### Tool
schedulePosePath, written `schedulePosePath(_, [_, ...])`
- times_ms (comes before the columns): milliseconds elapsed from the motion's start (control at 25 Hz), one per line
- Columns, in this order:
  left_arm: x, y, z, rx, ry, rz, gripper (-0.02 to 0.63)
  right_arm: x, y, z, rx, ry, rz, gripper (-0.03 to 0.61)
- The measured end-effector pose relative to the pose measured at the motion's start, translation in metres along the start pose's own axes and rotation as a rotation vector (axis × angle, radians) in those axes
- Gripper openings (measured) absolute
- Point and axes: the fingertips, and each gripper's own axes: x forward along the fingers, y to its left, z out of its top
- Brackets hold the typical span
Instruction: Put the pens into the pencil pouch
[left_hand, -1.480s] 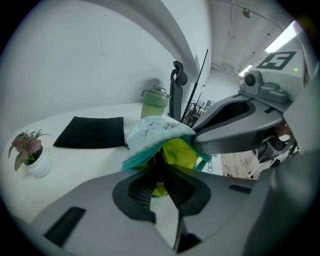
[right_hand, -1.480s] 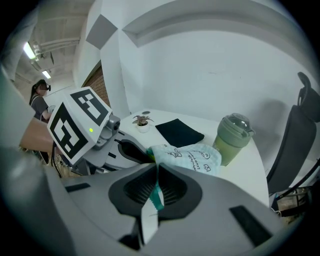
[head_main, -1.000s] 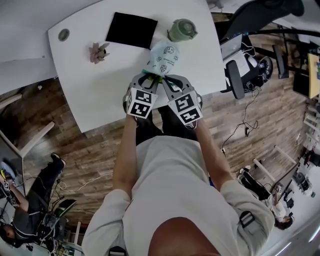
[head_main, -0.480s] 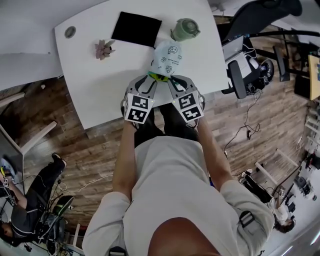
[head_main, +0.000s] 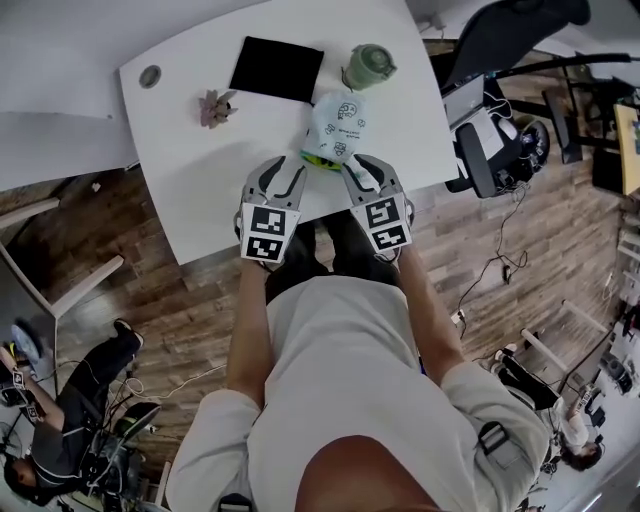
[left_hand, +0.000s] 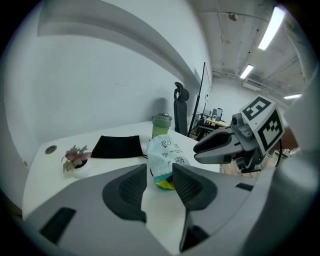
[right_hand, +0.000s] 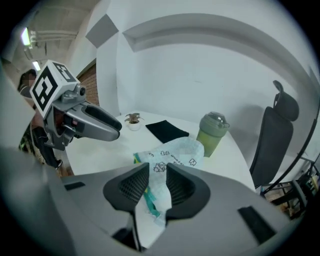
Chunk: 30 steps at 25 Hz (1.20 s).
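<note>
The pale mint printed pencil pouch (head_main: 336, 120) lies on the white table (head_main: 200, 200), its mouth toward me. Colourful pen ends (head_main: 318, 157) show at that mouth. My left gripper (head_main: 281, 168) hangs a little above the table, short of the pouch (left_hand: 165, 152); its jaws are opening and nothing is between them. My right gripper (head_main: 356, 166) is at the pouch's near right corner. Its jaws are opening too, and the pouch's edge (right_hand: 165, 165) with its green zip lies loose between the pads. In the right gripper view the left gripper (right_hand: 97, 125) shows at the left.
A black pad (head_main: 277, 68), a green lidded cup (head_main: 366, 64) and a small potted plant (head_main: 217, 106) stand behind the pouch. A cable hole (head_main: 150, 75) is at the far left corner. An office chair (head_main: 480, 150) stands right of the table.
The left gripper has drawn back from the pouch's mouth toward me and risen, with its jaws spreading. The right gripper has stayed at the pouch. The pouch now rests flatter on the table.
</note>
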Motion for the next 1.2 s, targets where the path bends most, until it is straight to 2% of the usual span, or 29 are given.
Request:
schedulePosePath(160, [-0.015,0.007,0.026,0.018,-0.077,0.017,0.17,-0.018,-0.007,0.032,-0.008,-0.106,-0.051,0.161])
schedulePosePath(400, [-0.046,0.018,0.075,0.084,-0.225,0.068,0.197,-0.049,-0.012,0.094,-0.023,-0.291,-0.105,0.207])
schedulePosePath(600, [-0.076,0.025,0.11,0.13,-0.326,0.107,0.198,-0.075,-0.004,0.142,-0.058,-0.416,-0.111,0.223])
schedulePosePath(760, [-0.102,0.031,0.134,0.154,-0.406,0.141,0.193,-0.098,0.001,0.178,-0.032,-0.536,-0.127,0.23])
schedulePosePath(880, [-0.119,0.035,0.144,0.172,-0.451,0.16,0.186,-0.108,0.001,0.186,-0.017,-0.559,-0.152,0.23])
schedulePosePath(1000, [-0.133,0.036,0.151,0.147,-0.5,0.17,0.184,-0.11,0.006,0.188,-0.015,-0.573,-0.168,0.23])
schedulePosePath(1200, [-0.141,0.041,0.15,0.157,-0.509,0.162,0.184,-0.109,0.01,0.191,-0.005,-0.559,-0.204,0.229])
